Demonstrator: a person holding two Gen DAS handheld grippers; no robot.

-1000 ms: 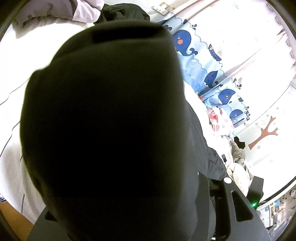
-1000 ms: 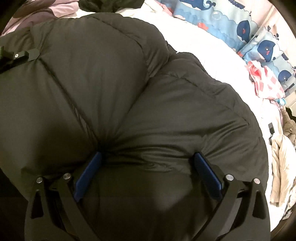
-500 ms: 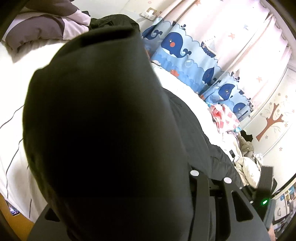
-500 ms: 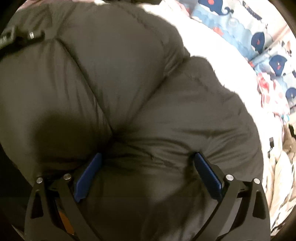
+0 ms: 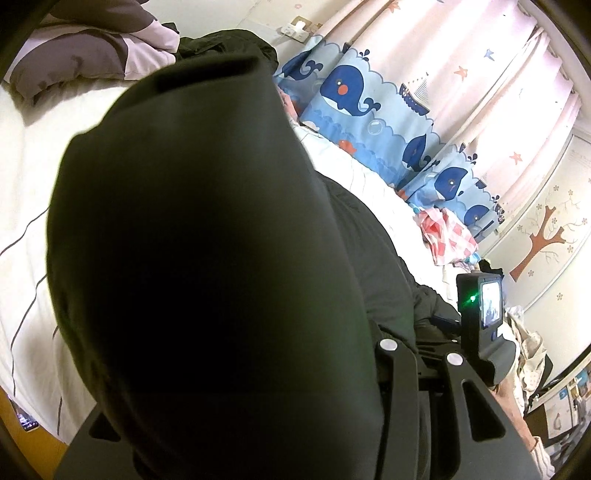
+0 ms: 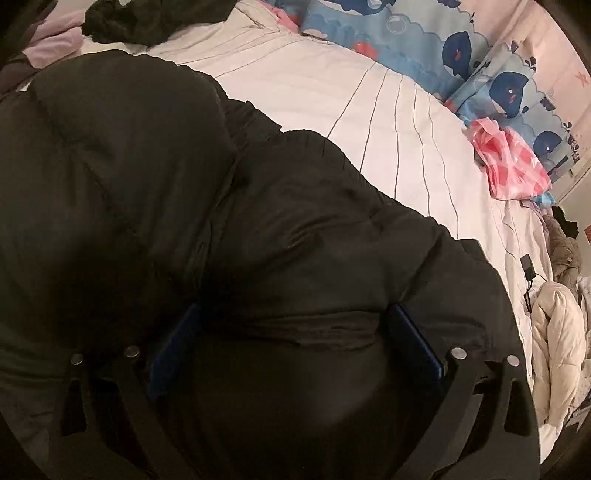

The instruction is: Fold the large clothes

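Note:
A big black puffer jacket (image 6: 155,192) lies folded in bulging layers on the white striped bed sheet (image 6: 388,122). My right gripper (image 6: 295,332) is open, its blue pads (image 6: 417,343) spread wide with jacket fabric bulging between them. In the left wrist view a thick fold of the jacket (image 5: 207,258) fills the frame right in front of the camera and hides my left gripper's fingertips; only its right finger base (image 5: 399,369) shows. The right gripper's body with a green light (image 5: 476,306) shows beyond the jacket.
Whale-print blue pillows (image 5: 354,99) line the bed's far edge by a pink curtain. A pink-and-white cloth (image 6: 513,166) lies near them. A cream jacket (image 6: 557,332) and other clothes lie at the right. A grey-purple duvet (image 5: 92,55) and dark clothing (image 6: 147,18) sit at the head.
The right gripper view has pulled back and risen, showing more white sheet beyond the jacket. The left gripper has tilted, bringing the right gripper's body into view. The jacket fold stays over the left camera.

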